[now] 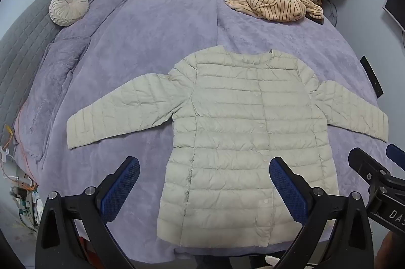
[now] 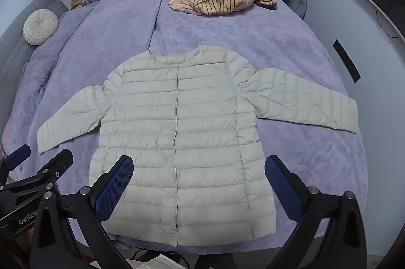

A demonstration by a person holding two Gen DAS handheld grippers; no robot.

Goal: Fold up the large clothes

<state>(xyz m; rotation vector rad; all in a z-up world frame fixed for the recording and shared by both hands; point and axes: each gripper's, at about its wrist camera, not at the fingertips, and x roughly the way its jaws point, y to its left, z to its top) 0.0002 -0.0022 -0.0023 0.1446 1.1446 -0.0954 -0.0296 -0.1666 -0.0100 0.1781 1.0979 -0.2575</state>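
Jacket (image 1: 243,132): we see it spread flat on the bed (image 1: 152,23), front up, snaps shut, both sleeves out to the sides, hem at the near edge.
Bed: covered in a plush lilac blanket; a striped heap (image 1: 276,3) lies well apart at the far end, a round cushion (image 1: 68,6) at the far left.
Left gripper (image 1: 203,180): we hold it above the hem, tilted down at the jacket; jaws spread wide, nothing between them, no contact.
Right gripper (image 2: 198,179): just beside the left one, also over the hem; jaws wide apart and empty.
Handling: we judge the jacket light, soft and puffy, with a slick shell; it will likely spring back and slide on itself, so folds may need pressing down.
Hold: we would pinch a sleeve (image 1: 114,114) at its cuff, or a hem corner, taking a full quilted ridge so the shell does not slip out.
Stage: no fold made yet.
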